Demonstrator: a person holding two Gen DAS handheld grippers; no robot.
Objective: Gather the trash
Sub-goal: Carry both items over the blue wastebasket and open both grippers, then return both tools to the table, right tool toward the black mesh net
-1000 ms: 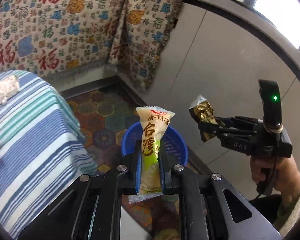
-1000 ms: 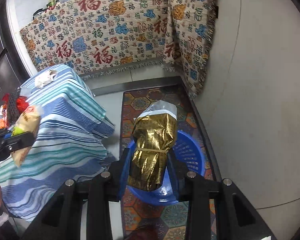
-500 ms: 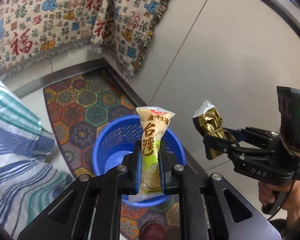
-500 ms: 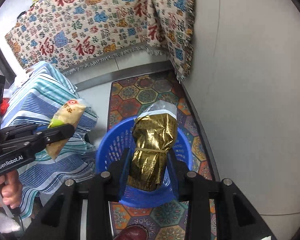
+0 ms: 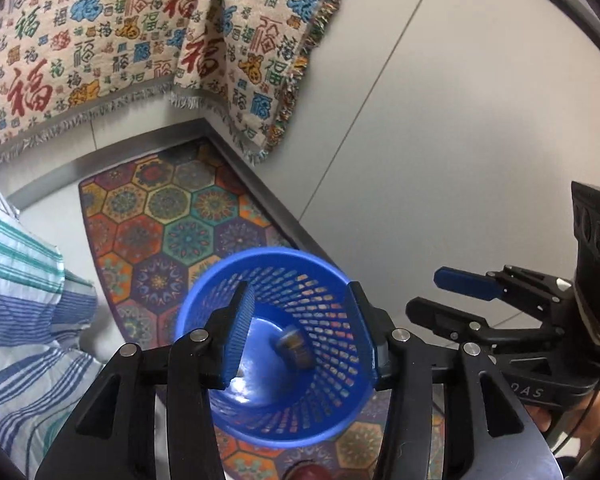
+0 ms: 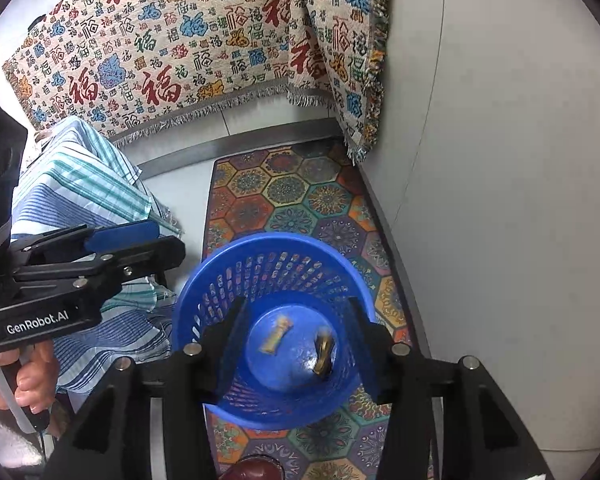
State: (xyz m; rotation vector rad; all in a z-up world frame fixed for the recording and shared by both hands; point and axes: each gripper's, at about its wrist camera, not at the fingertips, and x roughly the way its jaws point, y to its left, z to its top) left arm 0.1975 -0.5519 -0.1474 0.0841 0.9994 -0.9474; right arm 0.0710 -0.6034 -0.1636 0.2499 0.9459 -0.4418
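A blue mesh basket (image 5: 260, 256) stands on the floor right under both grippers. In the right wrist view a pale yellow snack packet (image 6: 276, 334) and a gold foil wrapper (image 6: 323, 354) are down inside the basket (image 6: 272, 238). The gold wrapper (image 5: 294, 346) shows blurred in the left wrist view. My left gripper (image 5: 300, 336) hangs over the basket, its jaws opening with nothing between them. My right gripper (image 6: 298, 340) is likewise opening and empty. Each sees the other: the right gripper (image 5: 428, 294) at the right, the left gripper (image 6: 156, 240) at the left.
The basket sits on a hexagon-patterned rug (image 6: 284, 192) beside a white wall (image 6: 500, 200). A table with a blue striped cloth (image 6: 84, 184) is to the left. A patterned cloth (image 5: 140, 48) hangs behind. A dark red shoe tip (image 6: 256, 472) shows at the bottom.
Both grippers came down over the basket and opened. The snack packet left the left gripper and the gold wrapper left the right one; both now lie in the basket.
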